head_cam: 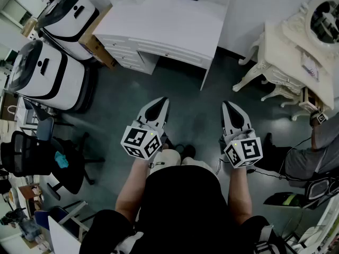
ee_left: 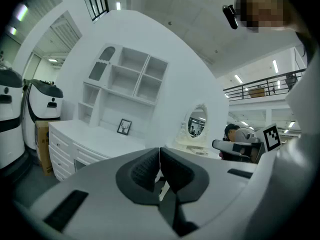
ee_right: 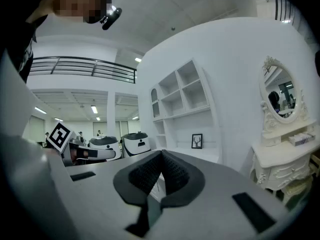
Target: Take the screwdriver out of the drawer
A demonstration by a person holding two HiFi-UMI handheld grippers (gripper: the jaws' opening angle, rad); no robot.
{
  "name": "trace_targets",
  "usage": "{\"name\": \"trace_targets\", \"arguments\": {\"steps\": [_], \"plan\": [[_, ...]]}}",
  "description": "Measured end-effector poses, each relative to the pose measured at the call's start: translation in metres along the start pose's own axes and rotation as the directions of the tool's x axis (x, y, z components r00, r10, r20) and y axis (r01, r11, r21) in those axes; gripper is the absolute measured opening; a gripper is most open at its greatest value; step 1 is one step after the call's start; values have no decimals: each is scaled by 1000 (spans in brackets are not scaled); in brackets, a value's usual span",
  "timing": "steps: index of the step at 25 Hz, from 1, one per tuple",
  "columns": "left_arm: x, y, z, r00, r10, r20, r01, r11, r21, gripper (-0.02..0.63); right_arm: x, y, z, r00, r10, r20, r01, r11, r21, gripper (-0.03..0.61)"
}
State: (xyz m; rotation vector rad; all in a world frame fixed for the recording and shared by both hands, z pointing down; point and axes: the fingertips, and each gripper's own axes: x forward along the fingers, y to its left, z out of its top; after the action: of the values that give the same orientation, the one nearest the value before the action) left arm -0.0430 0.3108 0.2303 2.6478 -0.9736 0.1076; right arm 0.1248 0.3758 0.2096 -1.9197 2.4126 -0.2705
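No screwdriver shows in any view. A white desk (head_cam: pixel 159 20) with shut drawers (head_cam: pixel 130 54) stands ahead of me across the dark floor; it also shows in the left gripper view as the desk (ee_left: pixel 90 136) under a white shelf unit (ee_left: pixel 127 81). My left gripper (head_cam: pixel 161 103) and right gripper (head_cam: pixel 228 106) are held side by side in front of my body, well short of the desk. In the left gripper view my left gripper (ee_left: pixel 159 158) has its black pads pressed together on nothing. In the right gripper view my right gripper (ee_right: pixel 161 160) is likewise shut and empty.
Two large white-and-black machines (head_cam: pixel 45 73) (head_cam: pixel 69 12) stand at the left, with a cardboard box (head_cam: pixel 98 49) by the desk. An ornate white dressing table (head_cam: pixel 283 52) with an oval mirror is at the right. An office chair (head_cam: pixel 37 160) is near left; a seated person (head_cam: pixel 312 152) near right.
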Motion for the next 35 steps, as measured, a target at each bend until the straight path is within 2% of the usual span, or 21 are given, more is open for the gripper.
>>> {"name": "trace_targets", "arguments": {"steps": [8,12,19,25,35], "plan": [[-14,-14,2,1000,-21,1,21,1000,16,24,-11,19,-1,1000,13,-15,-14,1000,-19,14],[-20,-16,-2,1000,-19,-6,19,1000,17,25,-12,25,-5,999,35,-25,-34,999,1,15],[-24,-18,-11,1000,-5,-20,6,1000,15,25,-17,24,-8,999,19,-28,-19,1000,3,17],[-15,-17,-17,999,3,-36,-3,1000,11,25,-14,13,-14,999,17,-32,-17,1000,18,18],[23,13,-18,998,-19,-57,19,1000,-5,25,23,-2,-16,999,12,-40,-11,1000,29,18]]}}
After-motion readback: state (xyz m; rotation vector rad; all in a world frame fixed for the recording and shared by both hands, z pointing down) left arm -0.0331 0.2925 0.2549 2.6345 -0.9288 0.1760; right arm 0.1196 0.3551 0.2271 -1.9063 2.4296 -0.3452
